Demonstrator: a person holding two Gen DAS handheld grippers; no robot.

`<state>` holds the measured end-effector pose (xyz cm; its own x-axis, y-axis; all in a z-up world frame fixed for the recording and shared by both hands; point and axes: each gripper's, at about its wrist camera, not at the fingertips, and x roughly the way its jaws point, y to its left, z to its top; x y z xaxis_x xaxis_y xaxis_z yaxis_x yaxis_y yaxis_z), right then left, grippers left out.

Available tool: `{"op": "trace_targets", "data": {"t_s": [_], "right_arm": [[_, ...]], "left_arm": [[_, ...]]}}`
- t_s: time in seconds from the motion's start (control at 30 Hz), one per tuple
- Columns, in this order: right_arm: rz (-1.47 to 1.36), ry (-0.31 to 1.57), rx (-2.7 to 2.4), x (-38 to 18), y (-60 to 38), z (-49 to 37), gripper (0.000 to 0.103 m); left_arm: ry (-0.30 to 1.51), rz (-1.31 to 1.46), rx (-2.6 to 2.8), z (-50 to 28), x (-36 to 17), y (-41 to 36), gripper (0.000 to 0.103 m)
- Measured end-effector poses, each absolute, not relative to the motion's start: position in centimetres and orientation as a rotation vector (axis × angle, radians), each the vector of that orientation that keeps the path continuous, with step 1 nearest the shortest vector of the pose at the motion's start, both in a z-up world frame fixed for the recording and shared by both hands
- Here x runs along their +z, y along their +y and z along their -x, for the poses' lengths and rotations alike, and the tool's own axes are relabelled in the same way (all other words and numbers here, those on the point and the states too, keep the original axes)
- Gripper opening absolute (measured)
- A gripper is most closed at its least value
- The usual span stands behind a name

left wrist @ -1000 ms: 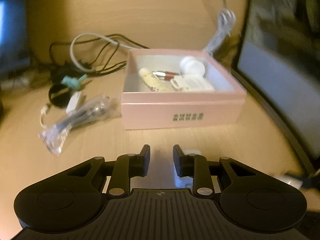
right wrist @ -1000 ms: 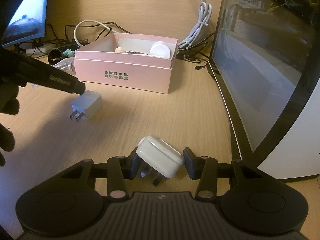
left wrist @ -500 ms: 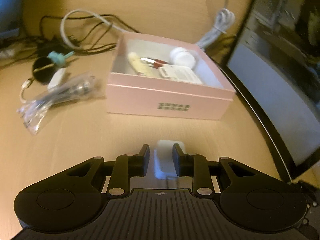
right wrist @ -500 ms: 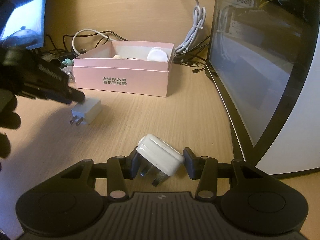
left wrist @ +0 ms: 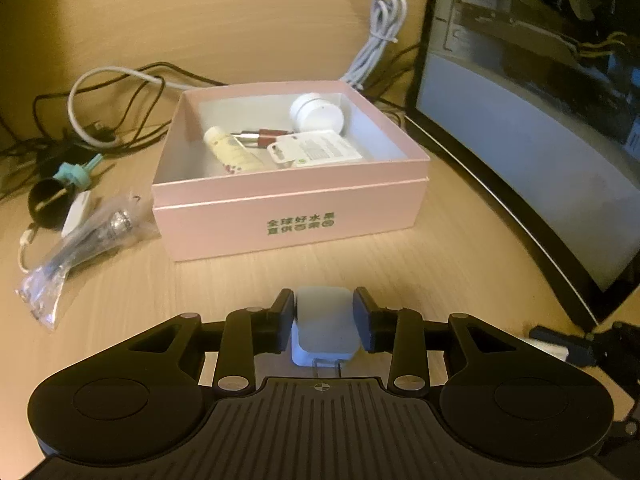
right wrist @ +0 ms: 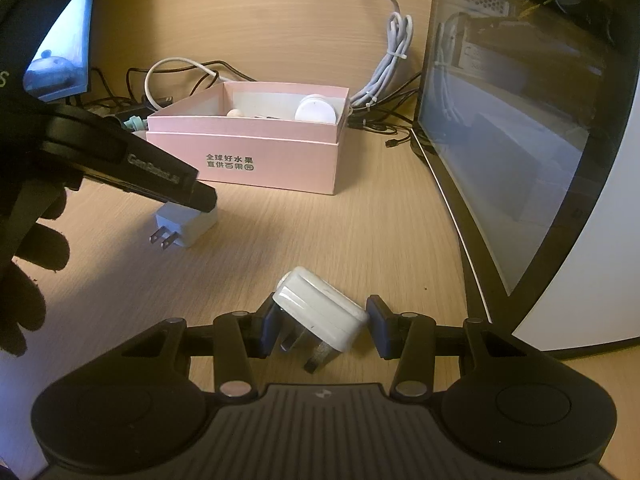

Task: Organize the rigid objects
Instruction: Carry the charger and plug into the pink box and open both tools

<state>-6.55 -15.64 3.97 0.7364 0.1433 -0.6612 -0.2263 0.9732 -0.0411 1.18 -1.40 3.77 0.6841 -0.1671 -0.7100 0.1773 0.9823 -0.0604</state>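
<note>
White charger [left wrist: 323, 322] sits on the desk [left wrist: 440, 264] in front of the pink box [left wrist: 288, 216] in the left wrist view, between the left gripper [left wrist: 322, 320] jaws, which have just been opening around it. Right wrist view: right gripper [right wrist: 320, 326] w/ jaws apart around a tilted white plug [right wrist: 320, 310], right pad clear of it, left contact unclear.
</note>
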Motion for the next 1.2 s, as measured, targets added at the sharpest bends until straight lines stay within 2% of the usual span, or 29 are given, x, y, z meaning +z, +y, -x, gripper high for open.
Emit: {"op": "trace_targets", "data": {"t_s": [0.07, 0.2, 0.3, 0.47, 0.7, 0.9, 1.0, 1.07, 1.17, 1.2], "right_arm": [[0.128, 0.715, 0.196, 4.0, -15.6, 6.6, 0.048], [0.104, 0.726, 0.169, 3.9, -15.8, 6.4, 0.06], [0.077, 0.737, 0.168, 3.9, -16.1, 6.2, 0.061], [0.079, 0.735, 0.161, 3.8, -16.0, 6.2, 0.061], [0.073, 0.741, 0.157, 3.9, -16.0, 6.1, 0.061], [0.036, 0.755, 0.152, 3.8, -16.2, 5.8, 0.061], [0.046, 0.753, 0.145, 3.9, -16.1, 5.9, 0.06], [0.053, 0.753, 0.146, 4.0, -16.0, 5.9, 0.057], [0.066, 0.761, 0.148, 4.2, -15.9, 5.7, 0.046], [0.071, 0.768, 0.148, 4.2, -15.8, 5.5, 0.046]], "left_arm": [[0.787, -0.044, -0.202, -0.9, 3.8, -1.4, 0.038], [0.765, -0.053, -0.225, -1.2, 3.6, -1.4, 0.038], [0.795, 0.022, -0.306, -1.4, 3.5, -1.0, 0.037], [0.784, 0.044, -0.324, -1.1, 3.2, -0.4, 0.043], [0.883, 0.049, -0.376, -2.0, 3.0, -1.4, 0.041], [0.861, 0.019, -0.377, -2.1, 2.6, -2.0, 0.038], [0.837, -0.03, -0.37, -1.8, 2.4, -2.2, 0.027], [0.832, -0.044, -0.372, -1.8, 2.4, -2.3, 0.026], [0.826, -0.043, -0.38, -1.7, 2.3, -2.0, 0.024], [0.818, -0.044, -0.384, -1.6, 2.3, -1.8, 0.024]]}}
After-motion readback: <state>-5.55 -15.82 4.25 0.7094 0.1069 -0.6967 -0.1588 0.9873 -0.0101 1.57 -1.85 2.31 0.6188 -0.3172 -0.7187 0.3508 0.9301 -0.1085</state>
